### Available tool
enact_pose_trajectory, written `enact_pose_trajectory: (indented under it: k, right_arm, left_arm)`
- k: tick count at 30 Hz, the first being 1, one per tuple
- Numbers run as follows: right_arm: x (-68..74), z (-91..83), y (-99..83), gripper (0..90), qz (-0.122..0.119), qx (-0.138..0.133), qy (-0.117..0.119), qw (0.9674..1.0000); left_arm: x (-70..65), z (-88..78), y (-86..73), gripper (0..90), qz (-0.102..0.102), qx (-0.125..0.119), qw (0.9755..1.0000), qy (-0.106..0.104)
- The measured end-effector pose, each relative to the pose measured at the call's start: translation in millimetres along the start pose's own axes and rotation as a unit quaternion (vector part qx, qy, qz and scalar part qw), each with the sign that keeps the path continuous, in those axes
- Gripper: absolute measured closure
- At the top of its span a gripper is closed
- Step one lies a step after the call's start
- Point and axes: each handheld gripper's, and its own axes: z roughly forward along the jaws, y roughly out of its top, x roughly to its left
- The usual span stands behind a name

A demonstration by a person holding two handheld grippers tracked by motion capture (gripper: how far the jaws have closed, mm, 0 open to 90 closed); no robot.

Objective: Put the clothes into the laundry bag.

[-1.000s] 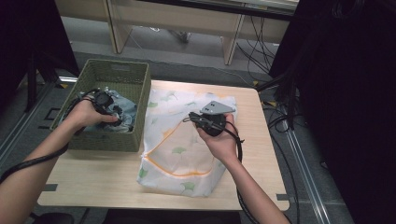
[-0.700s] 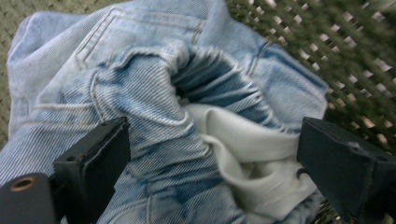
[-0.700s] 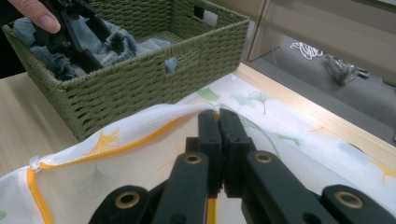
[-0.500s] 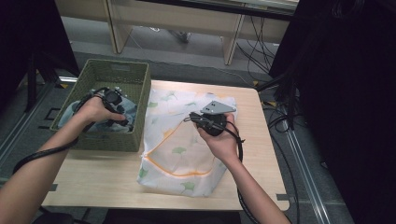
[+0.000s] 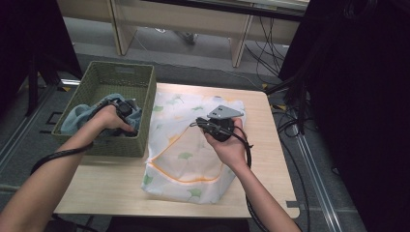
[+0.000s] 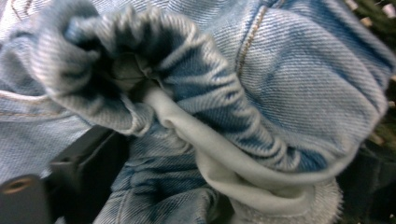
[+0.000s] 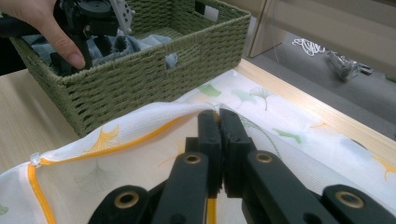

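A green woven basket (image 5: 116,67) at the table's left holds a blue denim garment (image 5: 77,116). My left gripper (image 5: 126,108) reaches down into it. In the left gripper view its jaws stand wide apart, open (image 6: 233,149), with bunched denim (image 6: 303,70) between them. A white mesh bag (image 5: 183,159) with leaf prints and orange trim lies flat mid-table. My right gripper (image 5: 200,123) is shut on the bag's upper edge (image 7: 140,163), jaws pressed together (image 7: 218,116) over the orange seam. The basket (image 7: 140,88) and the left gripper (image 7: 74,58) show beyond it.
The wooden table (image 5: 261,145) has bare surface to the right of the bag and along the front. Cables trail from both grippers and lie on the floor at the right. Desk legs stand behind the table.
My left hand has sunk lower into the basket and shifted a little to the right, onto the denim. The right gripper has kept still on the bag's edge.
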Motion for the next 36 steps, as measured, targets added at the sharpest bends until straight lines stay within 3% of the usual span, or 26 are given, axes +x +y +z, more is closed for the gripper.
enact_pose_trajectory:
  k: [5,12,13,17,20,22,24,26,28,32,36]
  right_arm:
    - [-0.3,-0.4,-0.1,89.6,-0.002,0.0,0.001,1.0]
    - [-0.6,-1.1,-1.3,89.7,0.011,0.007,0.0,0.9999]
    - [-1.8,-0.4,-1.4,89.7,0.004,0.005,0.001,1.0]
    - [-2.4,0.0,-1.8,89.8,0.005,0.006,0.001,1.0]
    - [-1.5,-0.4,-2.1,89.7,0.014,0.008,0.001,0.9999]
    - [-2.8,0.6,-2.2,89.8,0.006,0.006,0.003,1.0]
    - [-1.6,0.8,-2.7,89.8,0.014,0.009,0.001,0.9999]
    - [-2.7,1.7,-2.8,89.8,0.006,0.007,0.003,1.0]
    - [-2.3,1.8,-2.9,89.8,0.007,0.007,0.003,0.9999]
    - [-2.1,2.0,-3.0,89.8,0.008,0.006,0.003,0.9999]
    - [-1.8,1.9,-3.2,89.8,0.007,0.007,0.002,0.9999]
  left_arm:
    - [-2.1,1.7,-0.7,21.4,0.004,0.01,0.9999,0.003]
    - [3.0,-0.9,-8.5,58.4,0.006,0.017,0.9997,-0.015]
    - [3.7,-1.9,-9.7,62.5,0.002,0.015,0.9997,-0.019]
    - [6.7,-5.6,-16.1,72.7,-0.017,-0.006,0.9993,-0.032]
    - [9.6,-11.3,-24.1,75.7,-0.035,-0.039,0.9979,-0.038]
    - [12.5,-15.6,-30.6,76.9,-0.046,-0.066,0.996,-0.038]
    - [14.2,-20.0,-37.3,77.5,-0.062,-0.098,0.9925,-0.039]
    - [15.6,-25.7,-43.8,78.0,-0.071,-0.129,0.9886,-0.032]
    - [16.7,-32.5,-50.1,78.2,-0.08,-0.162,0.9832,-0.025]
    - [18.1,-46.0,-61.3,78.8,-0.101,-0.234,0.9671,-0.003]
    - [17.7,-57.8,-70.3,79.0,-0.113,-0.297,0.9479,0.013]
